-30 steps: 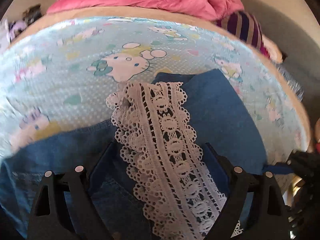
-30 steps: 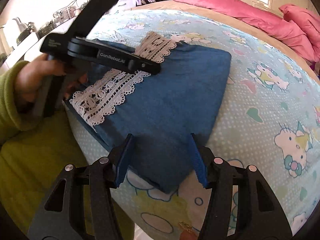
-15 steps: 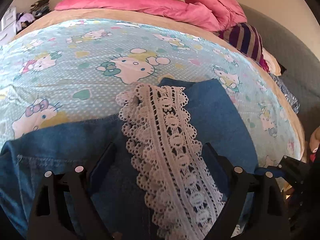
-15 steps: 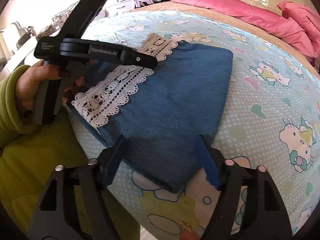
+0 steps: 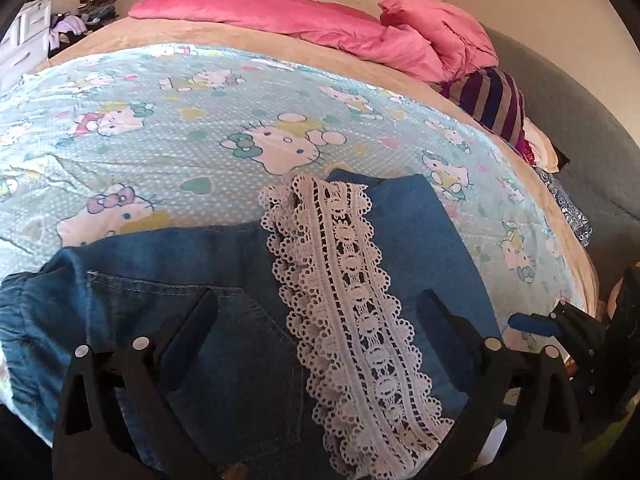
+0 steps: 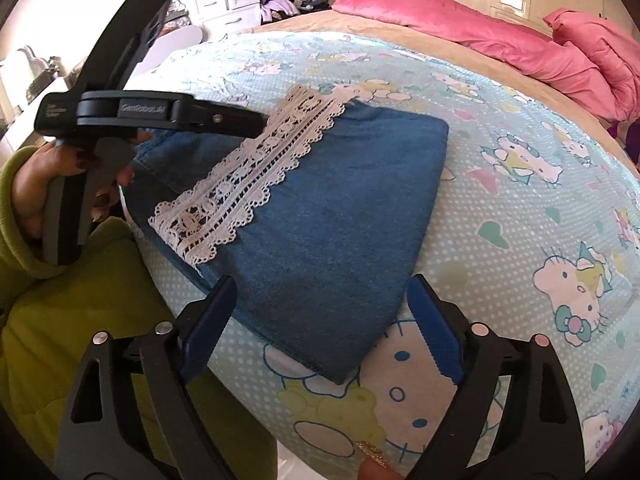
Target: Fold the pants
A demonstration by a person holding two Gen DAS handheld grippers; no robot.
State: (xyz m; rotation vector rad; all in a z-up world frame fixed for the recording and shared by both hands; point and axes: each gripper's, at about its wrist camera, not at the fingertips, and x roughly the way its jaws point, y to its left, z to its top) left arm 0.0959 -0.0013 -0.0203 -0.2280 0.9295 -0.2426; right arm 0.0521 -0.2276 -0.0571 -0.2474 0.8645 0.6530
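Blue denim pants [image 6: 320,220] are seen folded into a flat bundle on a cartoon-print bed sheet. A white lace trim [image 5: 352,300] is laid lengthwise across the top layer. The near corner of the bundle is framed between the spread right jaws, untouched; the lace is framed between the spread left jaws.

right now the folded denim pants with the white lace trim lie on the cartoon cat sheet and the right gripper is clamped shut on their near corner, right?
Not quite. The right wrist view shows the right gripper open, its blue pads apart either side of the near corner, having just been opening. The denim pants with white lace trim do lie folded on the cartoon cat sheet.
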